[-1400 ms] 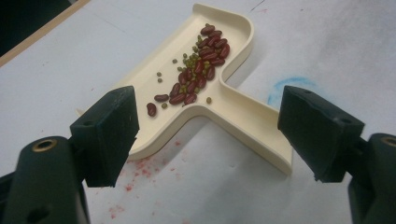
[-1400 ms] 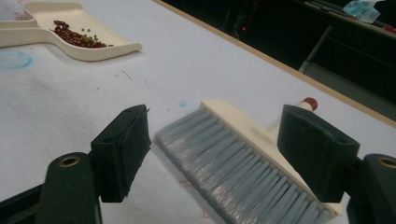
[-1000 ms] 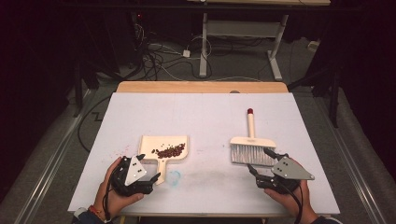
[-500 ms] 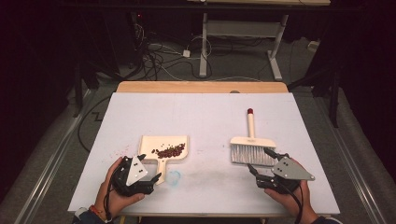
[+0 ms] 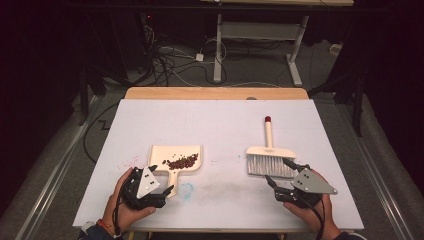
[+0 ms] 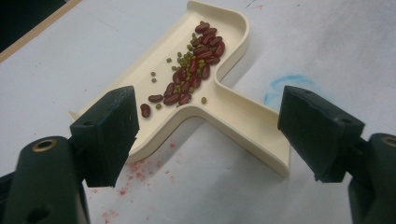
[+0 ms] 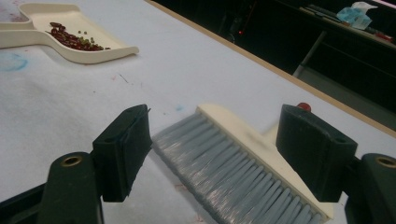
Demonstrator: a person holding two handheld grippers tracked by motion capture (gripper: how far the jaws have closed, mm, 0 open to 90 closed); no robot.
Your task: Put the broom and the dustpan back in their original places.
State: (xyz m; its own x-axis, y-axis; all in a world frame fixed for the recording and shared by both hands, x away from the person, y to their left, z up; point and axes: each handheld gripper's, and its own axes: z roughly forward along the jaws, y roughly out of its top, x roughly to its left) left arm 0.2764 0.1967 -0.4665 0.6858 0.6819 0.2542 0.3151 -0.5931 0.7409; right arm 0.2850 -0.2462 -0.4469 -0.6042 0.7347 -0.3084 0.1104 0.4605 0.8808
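A cream dustpan (image 5: 159, 152) lies on the white table, holding a small heap of red and green beans (image 5: 181, 161). Its handle points toward my left gripper (image 5: 161, 178), which stands open with its jaws on either side of the handle's end, not touching it. In the left gripper view the handle (image 6: 243, 121) runs between the open jaws and the beans (image 6: 194, 77) lie beyond. A brush (image 5: 270, 159) with grey bristles and a red-tipped handle lies to the right. My right gripper (image 5: 277, 170) is open just in front of the bristles (image 7: 243, 163).
A blue smudge (image 5: 186, 190) marks the table beside the dustpan handle, and red specks (image 6: 135, 172) lie by the pan. The table's wooden far edge (image 5: 215, 93) borders a dark floor with cables (image 5: 175, 60) and a desk frame (image 5: 260, 35).
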